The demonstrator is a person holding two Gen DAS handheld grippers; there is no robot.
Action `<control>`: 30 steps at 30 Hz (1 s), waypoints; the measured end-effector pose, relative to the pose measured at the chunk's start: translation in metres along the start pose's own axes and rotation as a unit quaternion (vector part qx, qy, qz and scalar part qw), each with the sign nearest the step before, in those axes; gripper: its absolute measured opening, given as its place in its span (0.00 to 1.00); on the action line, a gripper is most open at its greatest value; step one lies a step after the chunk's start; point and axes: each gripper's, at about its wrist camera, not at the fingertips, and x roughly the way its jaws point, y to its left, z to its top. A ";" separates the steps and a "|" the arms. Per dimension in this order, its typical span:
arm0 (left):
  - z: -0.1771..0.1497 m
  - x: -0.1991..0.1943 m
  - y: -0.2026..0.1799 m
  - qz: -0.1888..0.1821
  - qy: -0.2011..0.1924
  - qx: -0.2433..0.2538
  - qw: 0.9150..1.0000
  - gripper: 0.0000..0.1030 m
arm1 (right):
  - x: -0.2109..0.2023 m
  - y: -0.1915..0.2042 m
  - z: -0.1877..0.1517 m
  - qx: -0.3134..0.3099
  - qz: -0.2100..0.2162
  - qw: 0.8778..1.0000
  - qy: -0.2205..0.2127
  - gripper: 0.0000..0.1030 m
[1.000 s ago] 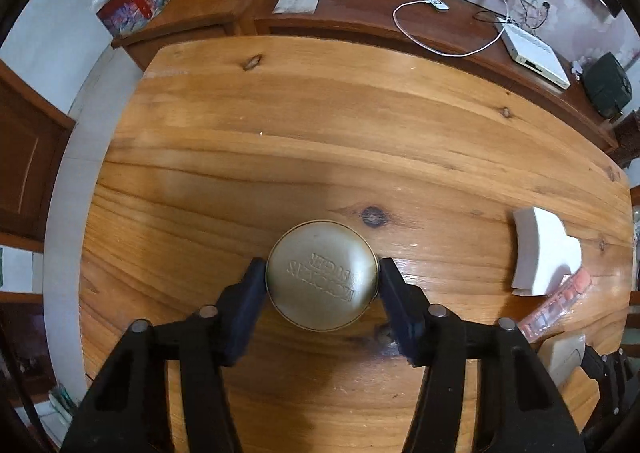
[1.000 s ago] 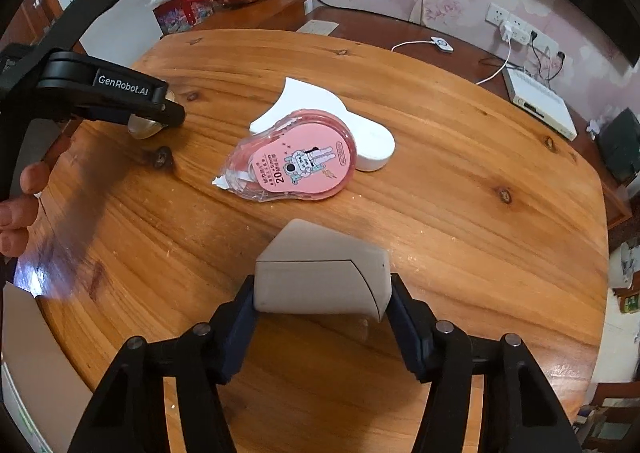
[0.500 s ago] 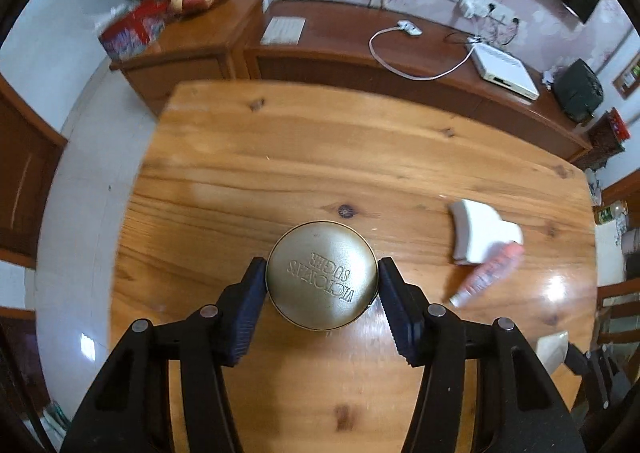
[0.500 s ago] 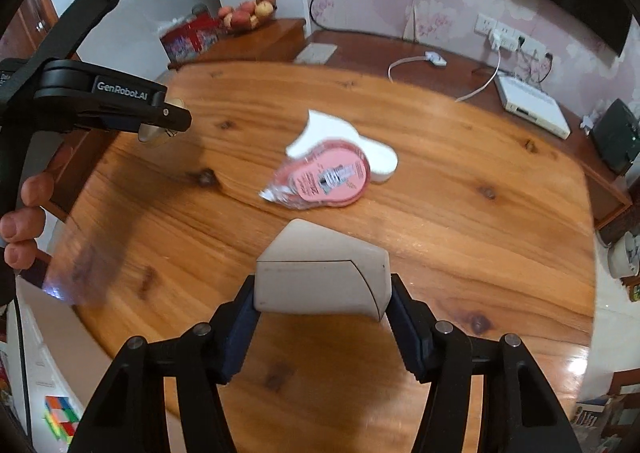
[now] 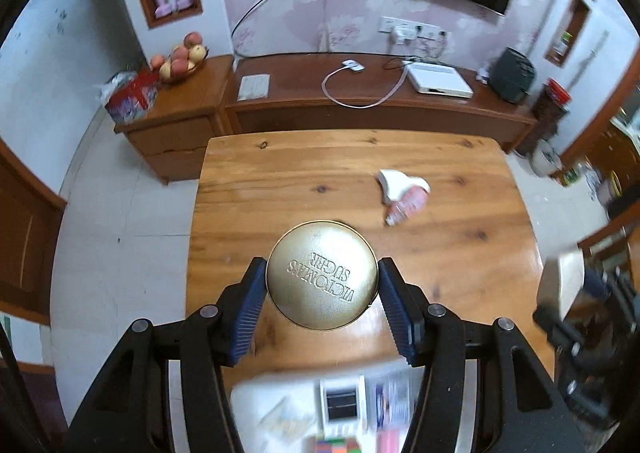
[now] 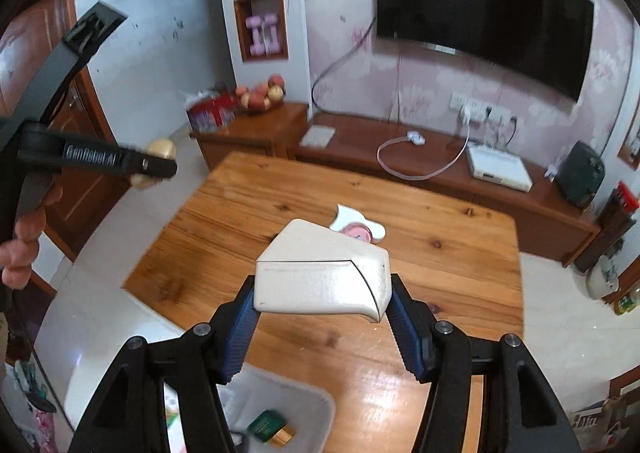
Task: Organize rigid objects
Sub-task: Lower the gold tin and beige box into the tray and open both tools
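Between the blue ribbed pads of the left claw (image 5: 322, 289), in the left wrist view, sits a round gold metal tin with embossed lettering on its lid (image 5: 322, 275), gripped at both sides and held high above the wooden tabletop (image 5: 280, 181). Far below on the wood lie a white curved plastic piece (image 5: 394, 181) and a pink tape dispenser (image 5: 406, 207), touching each other. At the bottom edge a white storage bin (image 5: 256, 401) shows, its contents blurred beyond naming. The step in hand looks like the carry of the tin toward that bin; the next move would call for lowering the tin over the bin's opening before letting go.

Over in the right wrist view, the right claw (image 6: 322, 305) is clamped on a cream wedge-shaped plastic case with a seam across its face (image 6: 320, 273), also held well above the tabletop. The same bin appears at the bottom, holding a small green-and-gold box (image 6: 270, 427); most of the bin is cut off by the claw's black arms. The case hides part of the pink dispenser and white piece behind it. At left, the other claw is seen side-on, blurred, the gold tin only partly visible past it.
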 end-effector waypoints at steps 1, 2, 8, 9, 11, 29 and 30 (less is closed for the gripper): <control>-0.012 -0.010 -0.001 -0.008 -0.003 0.007 1.000 0.57 | -0.010 0.005 -0.003 0.000 0.001 1.000 -0.008 0.60; -0.021 -0.016 -0.001 -0.012 -0.004 0.012 1.000 0.57 | -0.020 0.011 -0.008 0.000 0.003 1.000 -0.014 0.60; -0.084 -0.030 -0.001 -0.033 0.015 0.023 0.999 0.57 | -0.060 0.041 -0.045 0.000 0.008 1.000 -0.025 0.60; -0.095 -0.029 0.000 -0.034 0.017 0.023 0.999 0.57 | -0.063 0.047 -0.053 -0.001 0.008 1.000 -0.023 0.60; -0.118 -0.028 -0.001 -0.035 0.019 0.026 0.999 0.57 | -0.065 0.055 -0.066 -0.003 0.011 1.000 -0.014 0.60; -0.265 0.031 0.003 0.017 0.104 0.034 0.994 0.58 | 0.029 0.086 -0.187 0.028 0.016 0.985 0.169 0.60; -0.269 0.035 0.001 0.016 0.110 0.039 0.993 0.58 | 0.030 0.088 -0.191 0.031 0.018 0.984 0.174 0.60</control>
